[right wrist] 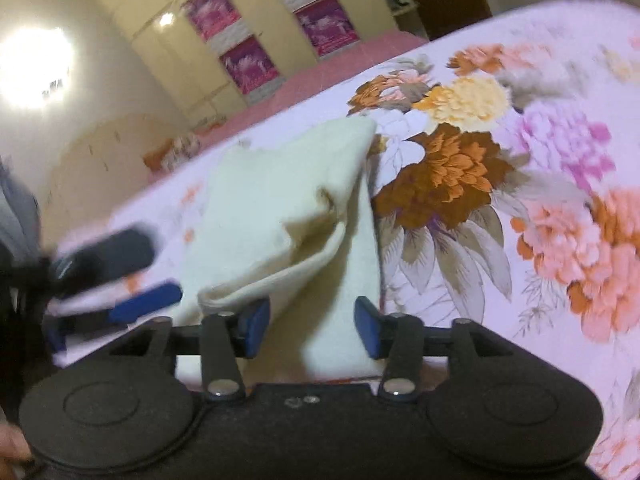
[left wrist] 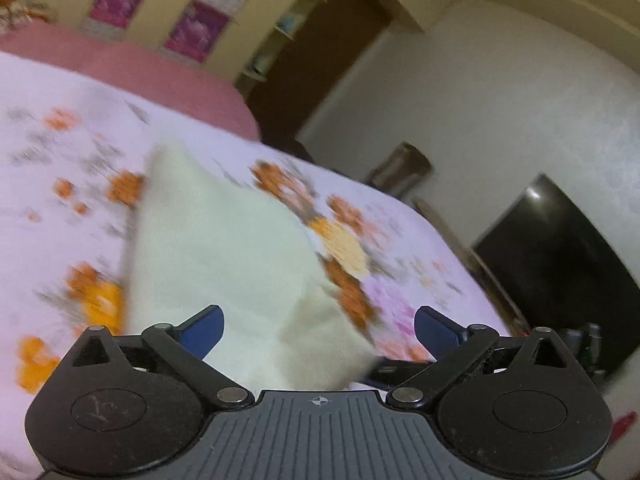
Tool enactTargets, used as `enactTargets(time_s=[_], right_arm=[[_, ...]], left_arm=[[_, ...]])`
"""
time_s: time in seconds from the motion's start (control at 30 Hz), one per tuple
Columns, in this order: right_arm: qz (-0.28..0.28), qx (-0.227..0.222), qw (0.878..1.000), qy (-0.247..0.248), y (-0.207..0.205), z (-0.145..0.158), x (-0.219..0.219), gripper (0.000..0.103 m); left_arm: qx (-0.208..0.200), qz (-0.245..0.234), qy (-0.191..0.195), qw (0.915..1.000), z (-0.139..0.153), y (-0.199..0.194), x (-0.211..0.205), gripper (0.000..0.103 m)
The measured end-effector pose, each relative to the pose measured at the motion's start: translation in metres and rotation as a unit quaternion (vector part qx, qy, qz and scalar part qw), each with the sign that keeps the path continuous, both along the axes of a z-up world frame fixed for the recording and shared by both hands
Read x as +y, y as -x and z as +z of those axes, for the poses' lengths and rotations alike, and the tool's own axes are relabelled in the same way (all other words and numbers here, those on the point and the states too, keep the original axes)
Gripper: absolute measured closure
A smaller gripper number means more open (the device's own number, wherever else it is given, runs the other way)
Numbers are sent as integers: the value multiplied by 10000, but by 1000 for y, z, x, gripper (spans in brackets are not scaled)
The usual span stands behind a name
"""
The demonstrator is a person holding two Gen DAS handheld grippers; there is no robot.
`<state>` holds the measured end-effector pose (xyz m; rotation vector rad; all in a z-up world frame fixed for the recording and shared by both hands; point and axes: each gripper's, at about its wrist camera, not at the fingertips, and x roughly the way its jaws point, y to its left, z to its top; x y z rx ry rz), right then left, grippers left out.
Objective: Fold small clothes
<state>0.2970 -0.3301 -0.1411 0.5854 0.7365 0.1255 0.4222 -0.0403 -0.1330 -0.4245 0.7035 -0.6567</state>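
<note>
Your bed's floral sheet (right wrist: 500, 208) fills both views. Your left claw (left wrist: 319, 326) is spread wide with nothing pinched; the cream cloth (left wrist: 216, 248) lies folded just ahead of it. Your right claw (right wrist: 312, 330) stands half spread, the cloth's near edge between its unpressing blue pads (right wrist: 256, 328).

Warm indoor light; a ceiling lamp (right wrist: 34, 66) flares white at far left in the right wrist view. Motion blur smears the floral bedsheet (left wrist: 60, 208) in the left wrist view. Fisheye bending darkens the corners.
</note>
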Motion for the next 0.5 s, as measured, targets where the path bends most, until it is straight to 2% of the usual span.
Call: enactTargets(time_s=[0.17, 0.27, 0.3, 0.37, 0.5], right_arm=[[-145, -83, 9990, -418, -17, 2, -11, 46], [-157, -165, 9982, -558, -29, 3, -11, 31], [-144, -134, 9979, -619, -34, 1, -9, 31], [-95, -14, 9981, -611, -46, -5, -5, 35], [-85, 122, 9993, -357, -67, -15, 2, 51]], left_arm=[[-83, 831, -811, 9932, -22, -22, 22, 3], [97, 711, -988, 9925, -39, -26, 17, 3], [141, 606, -1065, 9924, -44, -24, 13, 3], [261, 421, -1075, 9930, -54, -25, 3, 3], [114, 439, -1106, 9928, -59, -22, 0, 2]])
